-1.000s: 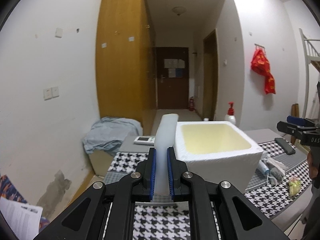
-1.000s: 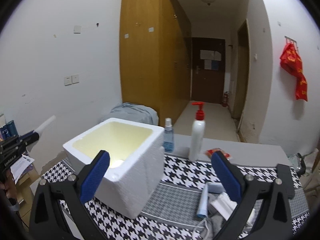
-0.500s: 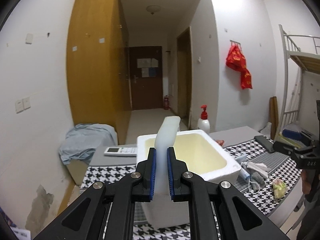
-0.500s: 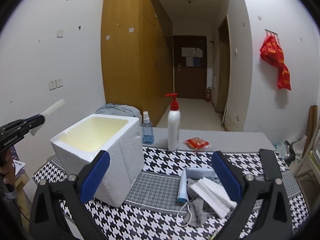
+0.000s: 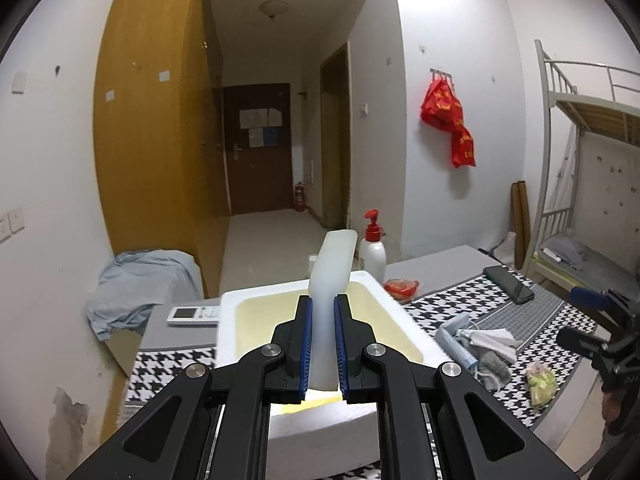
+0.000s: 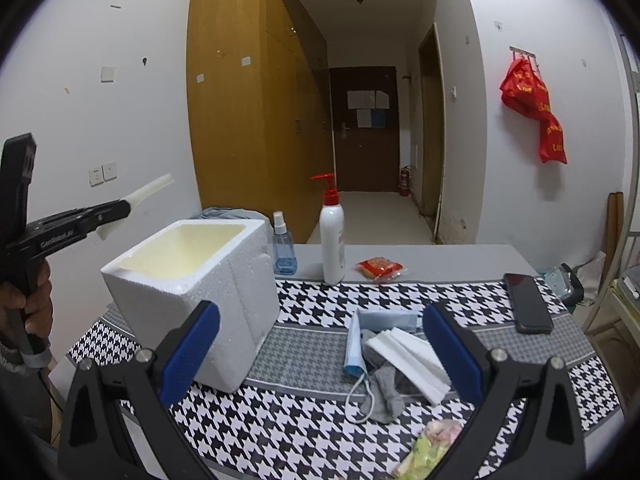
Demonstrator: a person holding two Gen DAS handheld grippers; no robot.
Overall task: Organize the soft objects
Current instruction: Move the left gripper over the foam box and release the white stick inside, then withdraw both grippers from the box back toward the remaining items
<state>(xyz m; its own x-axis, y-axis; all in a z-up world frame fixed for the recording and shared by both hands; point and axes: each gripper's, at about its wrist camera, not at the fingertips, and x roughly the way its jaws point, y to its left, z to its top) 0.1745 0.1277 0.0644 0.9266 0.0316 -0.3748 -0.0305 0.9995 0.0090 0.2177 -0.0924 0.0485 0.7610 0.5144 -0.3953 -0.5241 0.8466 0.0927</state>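
The left gripper point(image 5: 322, 342) has moved over the foam box point(image 5: 248, 300), squeezing a white soft strip point(image 5: 332, 268), maybe foam. The right gripper point(image 6: 320, 354) gapes above the soft pile point(image 6: 394, 354) on the checked table point(image 6: 460, 296).

A grey table point(image 6: 440, 256) carries a black-and-white houndstooth cloth point(image 6: 304, 420) with grey bands; on the cloth stands an open white foam box point(image 6: 240, 304), and to its right lies a heap of a blue face mask point(image 6: 354, 354), a grey sock point(image 6: 386, 394) and folded white tissue point(image 6: 412, 360); a black phone point(image 6: 527, 302) lies near the far right edge; a yellow-green packet point(image 6: 430, 446) sits at the near edge; on the bare grey strip behind stand a blue spray bottle point(image 6: 283, 250) and a white pump bottle point(image 6: 332, 236), with a red snack packet point(image 6: 378, 268) beside them; a white remote point(image 5: 194, 314) lies left of the box.
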